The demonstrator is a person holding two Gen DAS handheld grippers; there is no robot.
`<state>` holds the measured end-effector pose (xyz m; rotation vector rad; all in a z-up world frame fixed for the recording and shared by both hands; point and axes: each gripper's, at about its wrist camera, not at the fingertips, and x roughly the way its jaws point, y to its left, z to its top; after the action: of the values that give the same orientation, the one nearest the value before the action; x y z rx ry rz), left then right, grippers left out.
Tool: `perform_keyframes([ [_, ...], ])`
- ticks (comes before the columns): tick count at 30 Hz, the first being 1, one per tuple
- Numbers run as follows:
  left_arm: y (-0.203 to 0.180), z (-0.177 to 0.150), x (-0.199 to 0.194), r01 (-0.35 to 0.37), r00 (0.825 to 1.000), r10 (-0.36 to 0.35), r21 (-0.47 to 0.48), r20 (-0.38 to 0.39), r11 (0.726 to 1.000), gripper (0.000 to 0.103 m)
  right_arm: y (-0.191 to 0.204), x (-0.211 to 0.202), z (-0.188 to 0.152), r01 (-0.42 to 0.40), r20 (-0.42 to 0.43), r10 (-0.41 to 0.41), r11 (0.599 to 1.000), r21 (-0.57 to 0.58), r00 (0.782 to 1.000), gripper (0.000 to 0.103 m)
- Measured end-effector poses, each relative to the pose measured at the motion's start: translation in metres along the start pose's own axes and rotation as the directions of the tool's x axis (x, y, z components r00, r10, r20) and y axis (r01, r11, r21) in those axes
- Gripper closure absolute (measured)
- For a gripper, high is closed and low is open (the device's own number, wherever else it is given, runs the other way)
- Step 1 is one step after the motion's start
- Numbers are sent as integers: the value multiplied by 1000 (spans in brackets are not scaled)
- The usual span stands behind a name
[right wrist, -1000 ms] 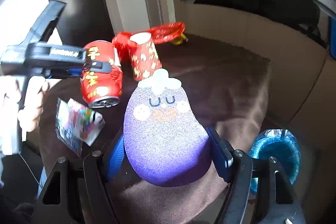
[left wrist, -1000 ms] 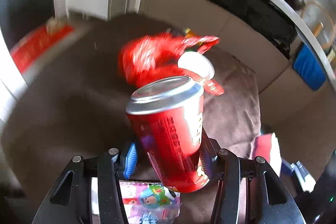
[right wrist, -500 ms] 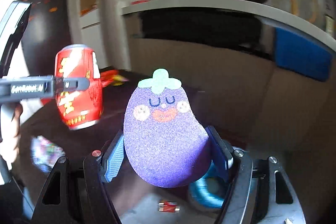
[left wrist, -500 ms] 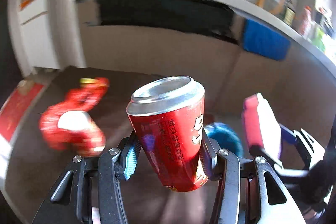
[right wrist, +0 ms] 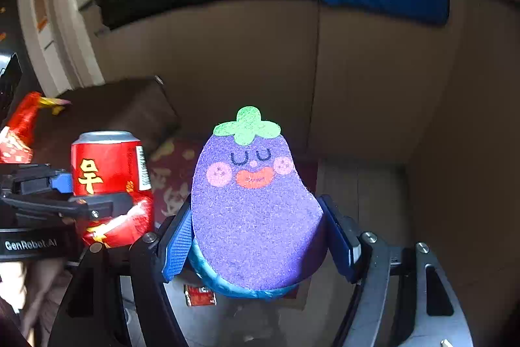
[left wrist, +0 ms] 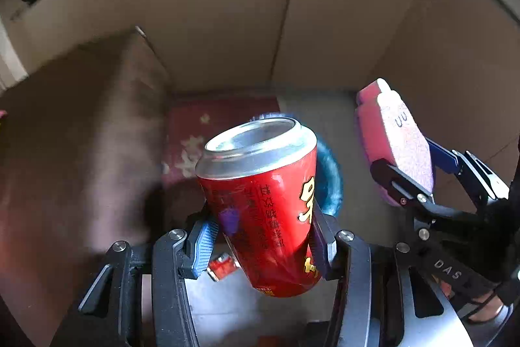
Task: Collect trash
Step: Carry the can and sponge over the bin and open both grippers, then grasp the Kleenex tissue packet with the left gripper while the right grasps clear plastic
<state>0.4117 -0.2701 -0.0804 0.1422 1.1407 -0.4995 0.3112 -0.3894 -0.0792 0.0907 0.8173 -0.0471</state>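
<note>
Your left gripper (left wrist: pixel 263 241) is pinching a red can (left wrist: pixel 263 204) between its blue pads (left wrist: pixel 203 244). The can leans a little, with its silver top up. It hangs in the air over a bin with a blue bag (left wrist: pixel 330 181) around its rim. Your right gripper (right wrist: pixel 256 244) is squeezing a purple eggplant sponge (right wrist: pixel 253 204) with a green top and a smiling face. The sponge stands up straight, right above the same blue rim (right wrist: pixel 224 283). The two grippers are side by side and near each other. A small red wrapper (right wrist: pixel 200 295) lies on the floor just beside the bin. A brown cloth table (right wrist: pixel 130 109) is off to your left.
</note>
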Motion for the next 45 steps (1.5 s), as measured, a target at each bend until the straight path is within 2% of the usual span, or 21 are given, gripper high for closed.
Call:
perform_keyframes([
  [4, 7, 8, 52, -6, 996, 3, -29, -91, 1000, 53, -22, 44, -16, -24, -78, 29, 998, 56, 997, 34],
  [8, 14, 9, 81, -52, 990, 45, -47, -133, 998, 53, -30, 81, -34, -45, -143, 57, 995, 89, 988, 34],
  [11, 14, 12, 98, -59, 987, 50, -57, -153, 997, 52, -33, 99, -41, -52, -167, 70, 993, 108, 983, 34],
  [13, 12, 6, 101, -52, 986, 44, -50, -159, 997, 51, -35, 107, -42, -62, -178, 84, 990, 126, 981, 33],
  [16, 15, 4, 103, -32, 987, 23, -54, -161, 998, 41, -37, 122, -40, -75, -210, 109, 984, 162, 972, 32],
  [24, 19, 8, 88, -26, 992, 16, -72, -125, 997, 40, -37, 120, -41, -100, -211, 138, 978, 181, 968, 31],
  [28, 17, 8, 68, -14, 996, 8, -61, -87, 998, 40, -37, 110, -37, -104, -206, 143, 976, 191, 968, 32],
  [32, 16, 3, 31, 7, 1000, -9, -52, -28, 999, 40, -31, 101, -30, -97, -199, 139, 973, 210, 970, 32],
  [36, 27, -7, -17, 50, 998, -49, -52, 34, 997, 40, -17, 75, -22, -58, -134, 85, 979, 193, 987, 32],
  [40, 54, -31, -75, 39, 995, -36, -27, 93, 999, 40, 21, 30, -8, -95, -70, 100, 992, 82, 992, 32],
  [45, 124, -78, -145, -23, 989, 33, -72, 141, 997, 40, 95, -21, -4, -179, -43, 175, 978, -106, 984, 32],
])
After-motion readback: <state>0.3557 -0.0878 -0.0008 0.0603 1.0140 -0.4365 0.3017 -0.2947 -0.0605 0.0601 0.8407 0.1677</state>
